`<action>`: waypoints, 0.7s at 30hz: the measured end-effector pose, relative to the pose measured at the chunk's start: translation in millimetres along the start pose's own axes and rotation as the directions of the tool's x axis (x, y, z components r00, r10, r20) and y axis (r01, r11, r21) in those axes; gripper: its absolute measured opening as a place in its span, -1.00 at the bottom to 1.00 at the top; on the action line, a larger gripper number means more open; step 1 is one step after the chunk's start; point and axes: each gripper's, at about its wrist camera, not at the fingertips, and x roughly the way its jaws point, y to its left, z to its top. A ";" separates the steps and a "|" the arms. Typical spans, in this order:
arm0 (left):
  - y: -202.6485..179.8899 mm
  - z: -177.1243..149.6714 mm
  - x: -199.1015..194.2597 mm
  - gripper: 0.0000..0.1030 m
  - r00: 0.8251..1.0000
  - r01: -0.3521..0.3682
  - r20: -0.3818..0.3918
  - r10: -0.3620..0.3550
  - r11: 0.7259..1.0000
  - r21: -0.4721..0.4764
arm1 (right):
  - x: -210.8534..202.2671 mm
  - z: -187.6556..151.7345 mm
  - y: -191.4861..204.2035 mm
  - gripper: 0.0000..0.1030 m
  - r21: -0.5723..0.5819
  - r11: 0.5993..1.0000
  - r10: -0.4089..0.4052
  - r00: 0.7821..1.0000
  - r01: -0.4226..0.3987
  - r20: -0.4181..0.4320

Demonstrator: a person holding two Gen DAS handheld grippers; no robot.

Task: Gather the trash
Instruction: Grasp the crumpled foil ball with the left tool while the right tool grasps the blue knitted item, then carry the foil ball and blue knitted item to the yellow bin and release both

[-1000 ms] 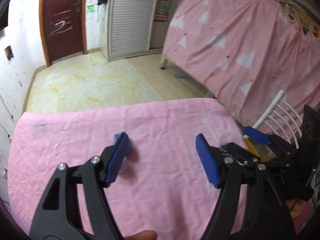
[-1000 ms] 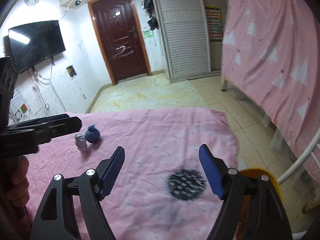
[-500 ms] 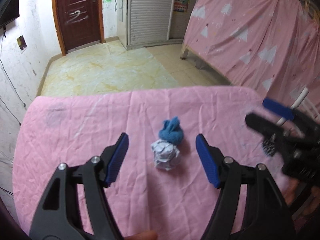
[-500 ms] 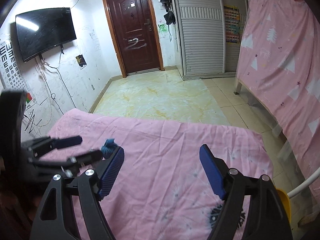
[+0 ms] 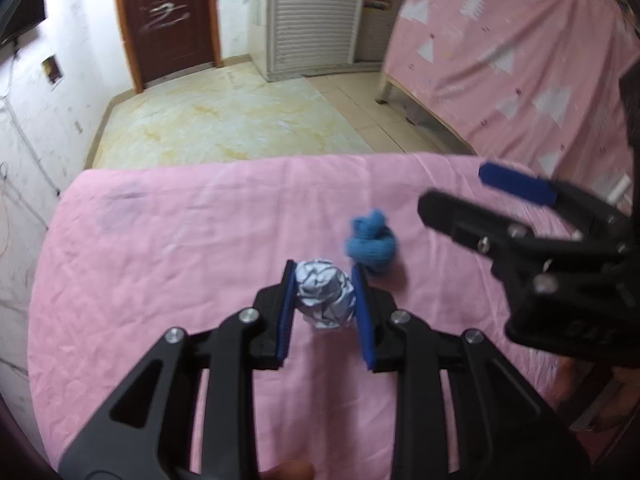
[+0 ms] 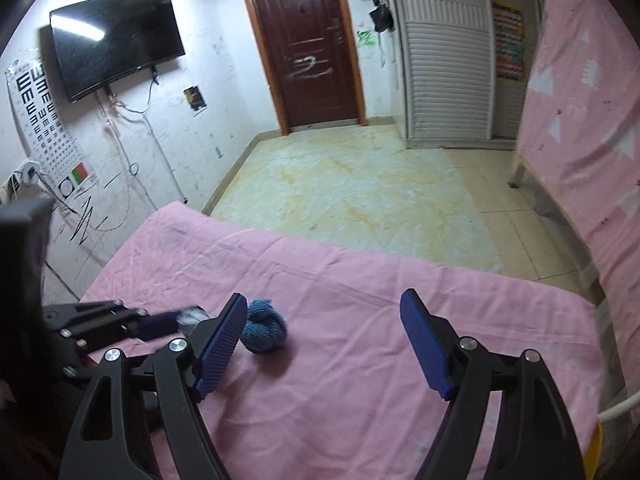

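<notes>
- Pink sheet (image 5: 168,264) covers the work surface, with yellowish floor tiles, a dark wooden door (image 6: 304,40) and a wall-mounted TV (image 6: 116,40) beyond it.
- Big change over the last second: the left gripper (image 5: 325,300) went from wide open above bare sheet to straddling the crumpled paper ball (image 5: 325,298), and its jaws are closing on it right now!
- Both blue pads already look to be touching the ball's sides in the left wrist view, so I'd call this a pinch just taking hold, with the ball not yet lifted off the sheet.
- That puts the first piece of trash as good as secured, by my reading.
- Over on the other side, the right gripper (image 6: 324,344) has swept in across the sheet, jaws spread wide and holding nothing.
- Its left pad sits just beside the blue knitted wad (image 6: 262,330); the wad is not between the pads yet.
- Likely next pickup, I'd guess, is that blue wad.
- Count time: 2 pieces of trash on the sheet, 1 white paper ball and 1 blue wad, lying just beside each other.
- 2 grippers in play, 1 closing on the paper, 1 open.
- No bin is clearly visible; only a yellow edge (image 6: 596,448) peeks in at the right wrist view's lower right corner, and I can't tell what it is.
</notes>
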 end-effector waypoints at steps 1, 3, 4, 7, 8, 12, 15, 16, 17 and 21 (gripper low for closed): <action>6.0 0.1 -2.8 -0.51 1.000 -0.011 0.009 0.011 1.000 -0.014 | 5.3 -0.2 1.5 0.40 0.002 1.000 0.016 1.000 -0.016 -0.009; 16.1 1.6 -9.2 -0.51 0.999 -0.039 0.032 0.040 0.998 -0.044 | 10.7 -2.3 0.6 0.40 -0.003 0.999 0.034 0.999 -0.034 -0.026; 20.9 2.5 -12.9 -0.51 0.997 -0.056 0.046 0.058 0.997 -0.055 | 15.1 -3.4 2.3 0.40 -0.008 0.999 0.041 0.998 -0.041 -0.037; 24.6 3.9 -20.4 -0.51 0.994 -0.079 0.069 0.084 0.994 -0.069 | 21.7 -5.9 3.3 0.40 -0.012 0.998 0.058 0.997 -0.059 -0.053; 25.1 4.2 -22.8 -0.51 0.993 -0.082 0.076 0.088 0.994 -0.072 | 24.2 -6.5 4.3 0.40 -0.015 0.998 0.065 0.996 -0.066 -0.057; 28.3 7.7 -31.6 -0.51 0.989 -0.090 0.109 0.100 0.992 -0.090 | 34.2 -9.4 11.7 0.40 -0.034 0.997 0.071 0.994 -0.074 -0.082; 33.1 7.8 -35.8 -0.51 0.988 -0.080 0.122 0.093 0.991 -0.104 | 41.1 -11.8 21.3 0.17 -0.072 0.995 0.057 0.993 -0.065 -0.102; 32.8 8.7 -36.0 -0.51 0.988 -0.077 0.122 0.090 0.991 -0.105 | 43.3 -12.2 24.6 -0.12 -0.085 0.994 0.051 0.993 -0.061 -0.110; 33.3 7.8 -36.6 -0.51 0.989 -0.073 0.124 0.086 0.992 -0.104 | 46.3 -12.7 28.8 -0.30 -0.101 0.993 0.042 0.992 -0.055 -0.122; 30.3 7.5 -36.5 -0.51 0.988 -0.068 0.130 0.082 0.992 -0.105 | 51.5 -14.5 38.3 -0.59 -0.129 0.991 0.015 0.991 -0.032 -0.134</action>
